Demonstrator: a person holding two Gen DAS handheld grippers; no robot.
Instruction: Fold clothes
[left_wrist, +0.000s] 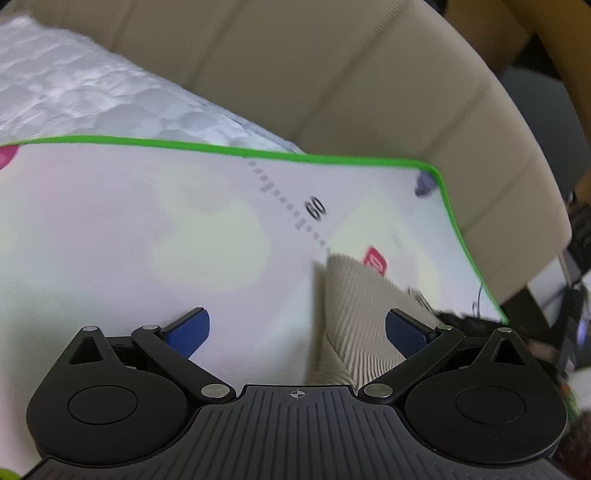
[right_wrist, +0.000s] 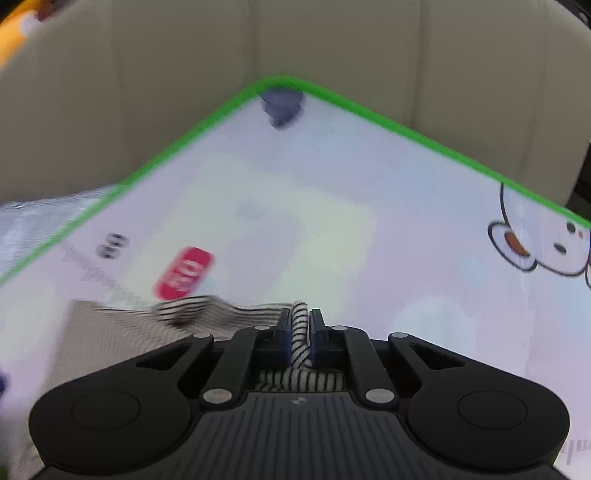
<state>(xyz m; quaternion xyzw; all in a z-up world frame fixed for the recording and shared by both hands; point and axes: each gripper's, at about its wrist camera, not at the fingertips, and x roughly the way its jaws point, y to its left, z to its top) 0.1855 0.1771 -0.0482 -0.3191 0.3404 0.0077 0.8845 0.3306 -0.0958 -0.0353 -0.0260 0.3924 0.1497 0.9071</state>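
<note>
Your left gripper hangs over the mat with its jaws spread wide and nothing between them. The striped garment lies on the mat just inside the right pad, below the red label, its corner pointing at that label. Your right gripper has its jaws closed on a bunched edge of the same garment, which trails off to the left of the red label's near side. The mat's surface under it is likely the bench. Both views are blurred, so the fold line cannot be confirmed. Judgement: bring the left jaws onto the free edge level with the right grip, keep the cloth taut between both, and lay it down square.
</note>
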